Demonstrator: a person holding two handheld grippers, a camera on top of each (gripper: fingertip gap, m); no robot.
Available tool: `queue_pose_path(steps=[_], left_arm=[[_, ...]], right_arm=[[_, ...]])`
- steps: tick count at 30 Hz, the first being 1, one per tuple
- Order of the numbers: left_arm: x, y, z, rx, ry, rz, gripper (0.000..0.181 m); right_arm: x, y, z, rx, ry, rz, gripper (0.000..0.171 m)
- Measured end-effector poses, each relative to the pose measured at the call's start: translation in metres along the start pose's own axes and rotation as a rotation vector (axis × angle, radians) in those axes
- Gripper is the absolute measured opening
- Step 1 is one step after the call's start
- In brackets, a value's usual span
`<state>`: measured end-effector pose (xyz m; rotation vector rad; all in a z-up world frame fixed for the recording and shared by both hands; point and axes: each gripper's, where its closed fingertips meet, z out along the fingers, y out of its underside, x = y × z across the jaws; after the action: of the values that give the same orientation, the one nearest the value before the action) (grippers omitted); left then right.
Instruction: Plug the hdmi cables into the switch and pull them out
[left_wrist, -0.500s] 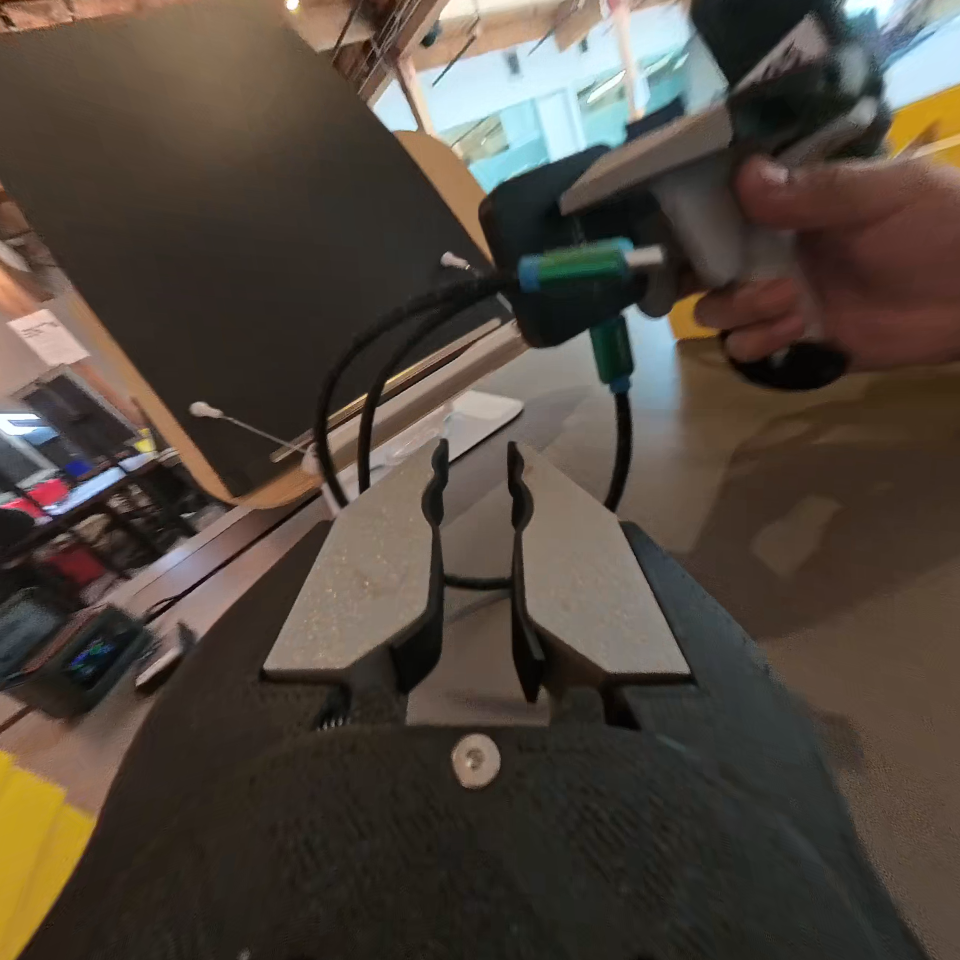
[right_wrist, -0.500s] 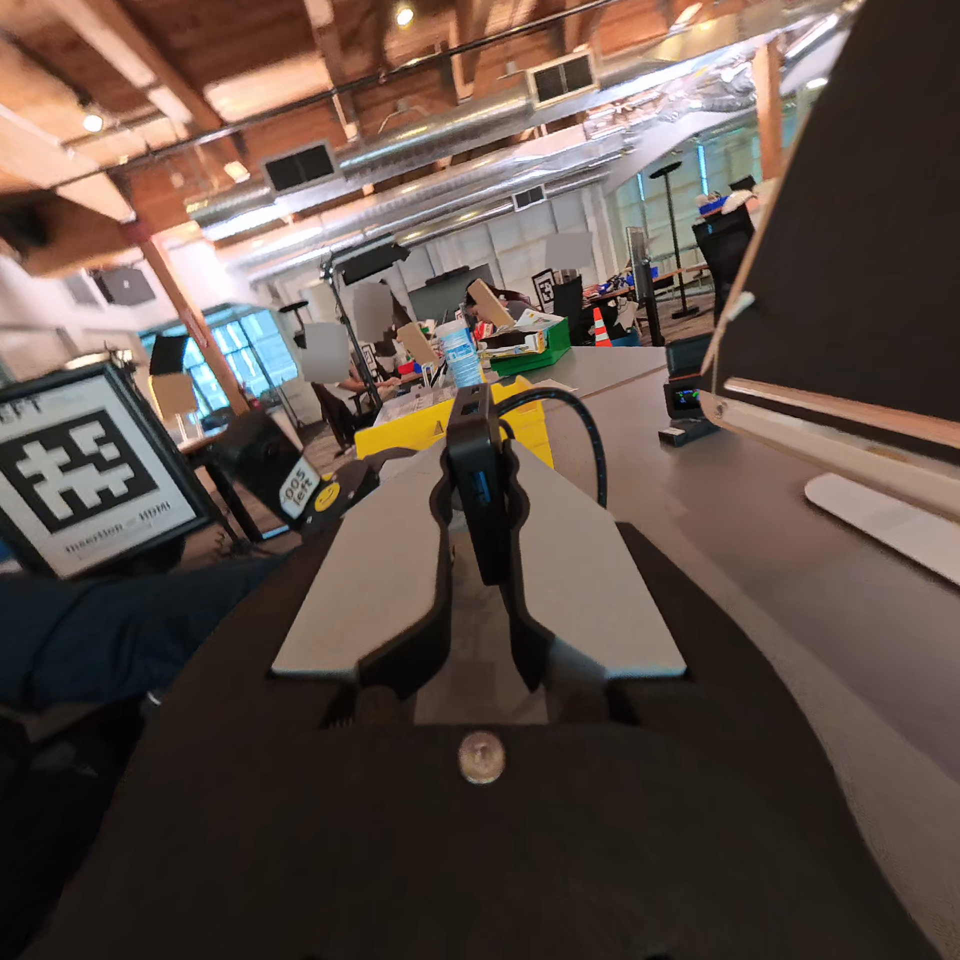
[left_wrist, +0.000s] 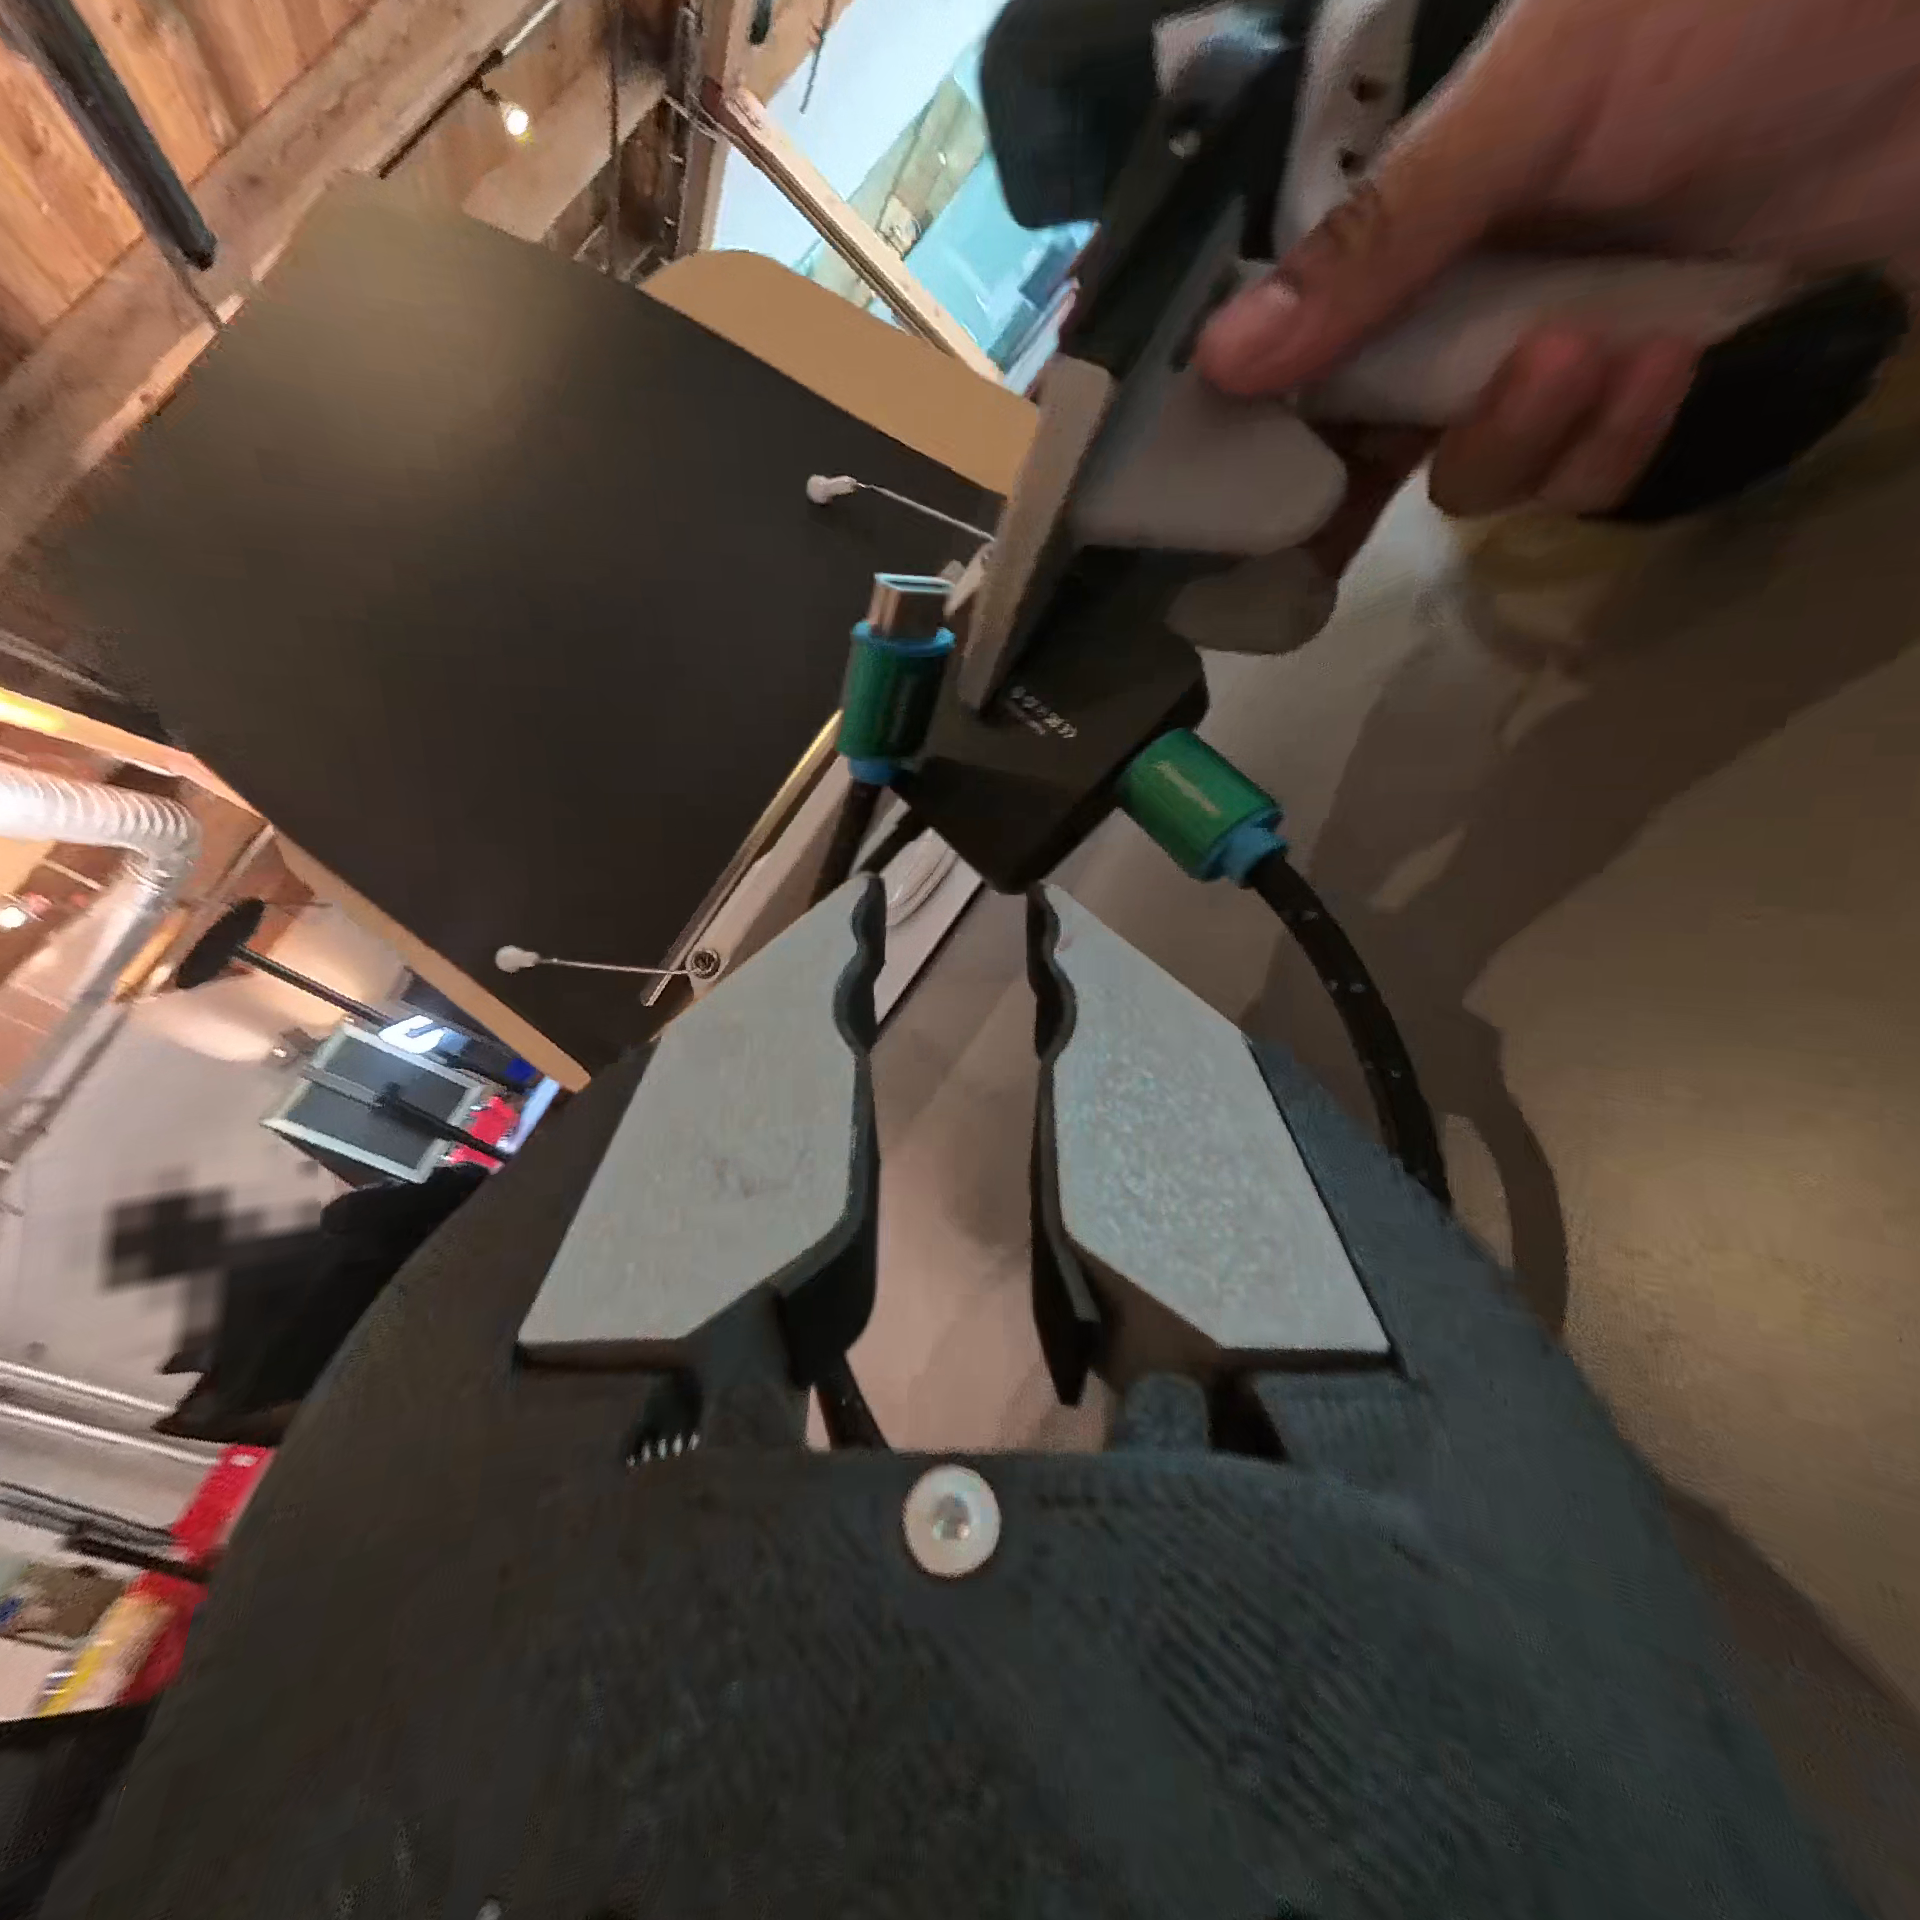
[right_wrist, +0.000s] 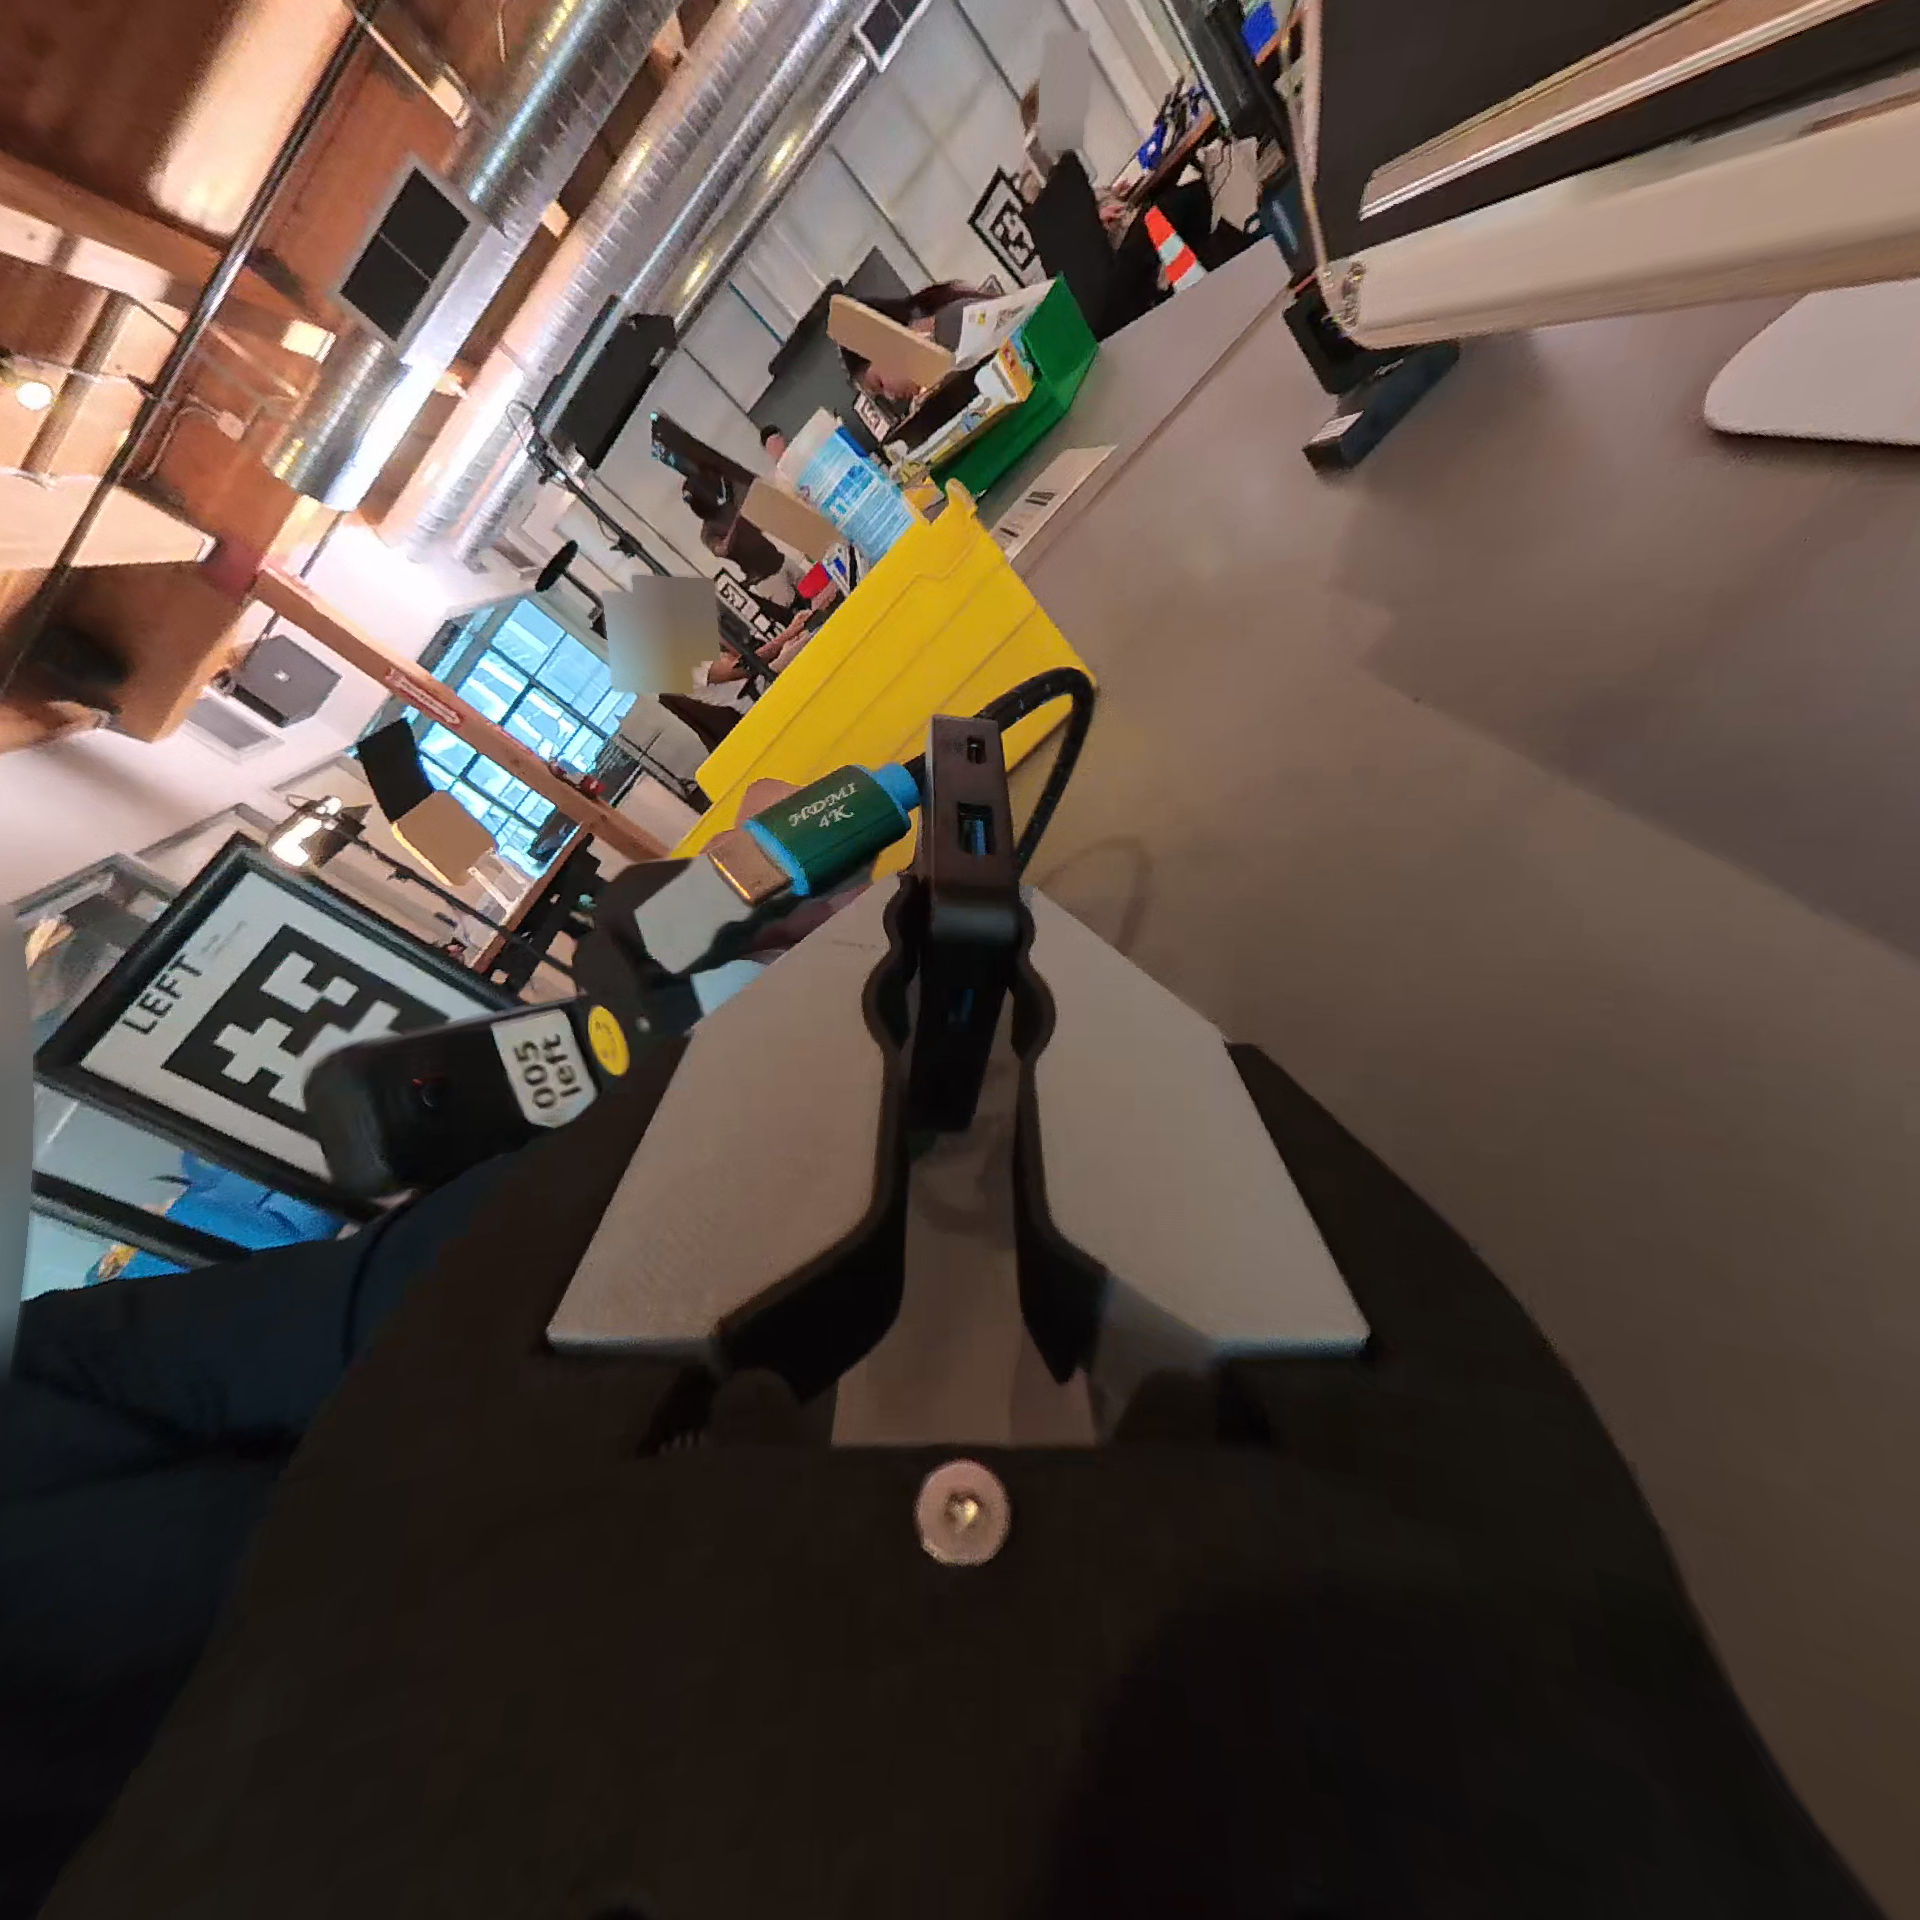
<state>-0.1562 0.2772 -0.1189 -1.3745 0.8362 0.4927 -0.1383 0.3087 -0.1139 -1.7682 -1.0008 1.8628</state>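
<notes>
**A:** What is the biggest thing past the tools?

**B:** The grey worktop. It lies under and past both tools. A big black board stands on it, up and to the left of the left tool.

**A:** What is the right tool doing?

**B:** Its two fingers are squeezed on the black switch. The switch sticks out past the tips, on its thin edge. A hand holds that tool from behind.

**A:** And the left tool?

**B:** Its fingers are apart and there is nothing between them. The switch hangs just past its tips, a little to the right, and does not touch them.

**A:** Where are the cables?

**B:** One black cable bends down along the right side of the left tool. Its green plug sits in the side of the switch, to the right of the left tool's tips.

**A:** And the other one?

**B:** The other green plug is out of the switch. It lies right beside it, up and a bit to the left of the left tool's tips. Its shiny metal end is bare and points away from that tool.
</notes>
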Motion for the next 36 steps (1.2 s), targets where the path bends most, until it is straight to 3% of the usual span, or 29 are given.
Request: queue_pose_path(steps=[6,23,36], left_arm=[[0.012,0.018,0.009,-0.117,-0.012,0.205,0.027],[0.011,0.02,0.011,-0.137,-0.027,0.191,0.028],[0.019,0.018,0.015,-0.16,-0.063,0.456,0.033]], right_arm=[[-0.012,-0.001,-0.003,-0.004,-0.088,0.022,0.011],[0.004,0.012,0.004,-0.046,-0.042,0.085,0.012],[0.012,0.028,0.009,-0.127,-0.005,0.119,0.014]])
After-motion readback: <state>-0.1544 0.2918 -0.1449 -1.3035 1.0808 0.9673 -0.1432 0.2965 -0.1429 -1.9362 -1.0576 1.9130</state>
